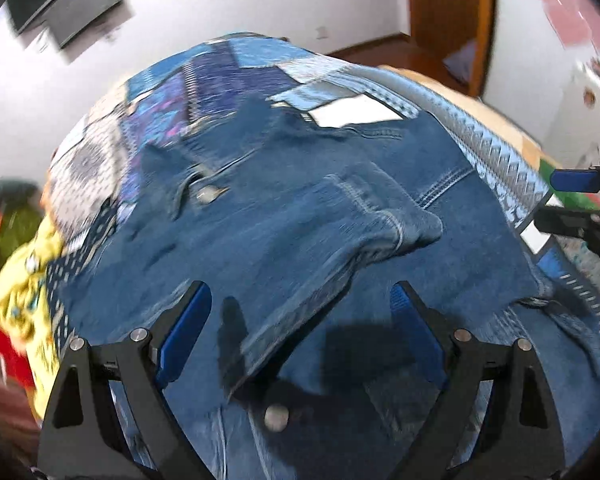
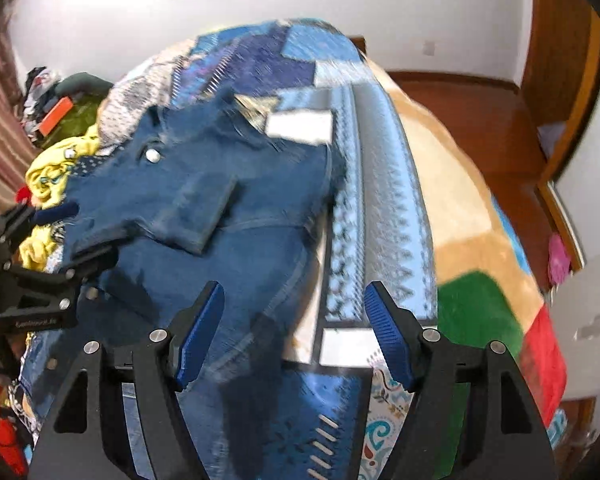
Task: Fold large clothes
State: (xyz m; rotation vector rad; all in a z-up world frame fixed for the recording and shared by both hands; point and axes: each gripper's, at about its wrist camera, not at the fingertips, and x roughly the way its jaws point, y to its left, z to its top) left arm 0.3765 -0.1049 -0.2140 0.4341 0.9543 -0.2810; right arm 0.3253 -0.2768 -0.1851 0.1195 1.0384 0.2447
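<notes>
A blue denim jacket (image 1: 300, 208) lies spread on a patchwork bedspread (image 1: 228, 76), one sleeve (image 1: 364, 224) folded across its body. My left gripper (image 1: 302, 292) hovers open and empty over the jacket's near part. In the right wrist view the jacket (image 2: 220, 216) lies left of centre, its sleeve cuff (image 2: 216, 208) folded inward. My right gripper (image 2: 294, 292) is open and empty above the jacket's right edge. The left gripper shows at that view's left edge (image 2: 66, 228), open over the jacket's left side. The right gripper shows at the left wrist view's right edge (image 1: 572, 200).
A pile of yellow and red clothes (image 1: 24, 280) lies left of the jacket. A tan, green and red blanket (image 2: 472, 248) covers the bed's right side. A wooden door (image 1: 452, 16) and a white wall stand behind the bed.
</notes>
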